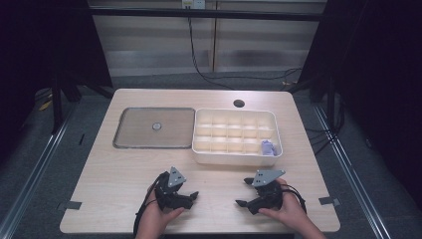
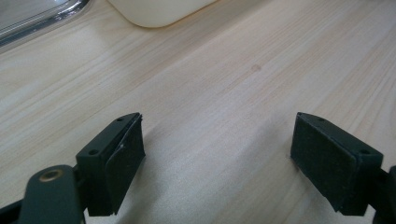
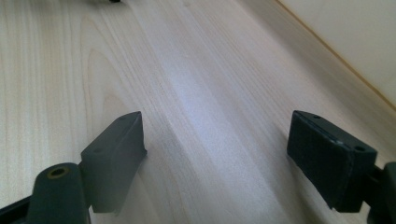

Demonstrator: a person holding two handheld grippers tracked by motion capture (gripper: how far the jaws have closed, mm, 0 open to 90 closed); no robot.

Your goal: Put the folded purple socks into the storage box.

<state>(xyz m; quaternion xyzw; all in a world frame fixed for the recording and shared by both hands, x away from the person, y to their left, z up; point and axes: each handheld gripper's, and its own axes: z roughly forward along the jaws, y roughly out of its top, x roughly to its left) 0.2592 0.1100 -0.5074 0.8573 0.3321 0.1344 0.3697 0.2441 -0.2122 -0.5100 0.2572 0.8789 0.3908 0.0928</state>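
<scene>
Now, divided box [image 1: 236, 157]: purple item [image 1: 268, 148] in its near right corner compartment.
Tray [image 1: 130, 141]: small round piece [image 1: 157, 126] at centre.
Left gripper [image 1: 189, 203]: jaws spread, empty.
Right gripper [image 1: 243, 192]: jaws spread, empty.

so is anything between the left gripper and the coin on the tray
Nothing visible. The left gripper is open over bare table, and the coin lies alone mid-tray. Only the tray's low rim lies on the way.

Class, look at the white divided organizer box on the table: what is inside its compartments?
The white organizer box holds one small purple object in its near right corner compartment. The other compartments look empty, though the near wall hides part of the front row's floor. What the purple object is can't be told.
</scene>
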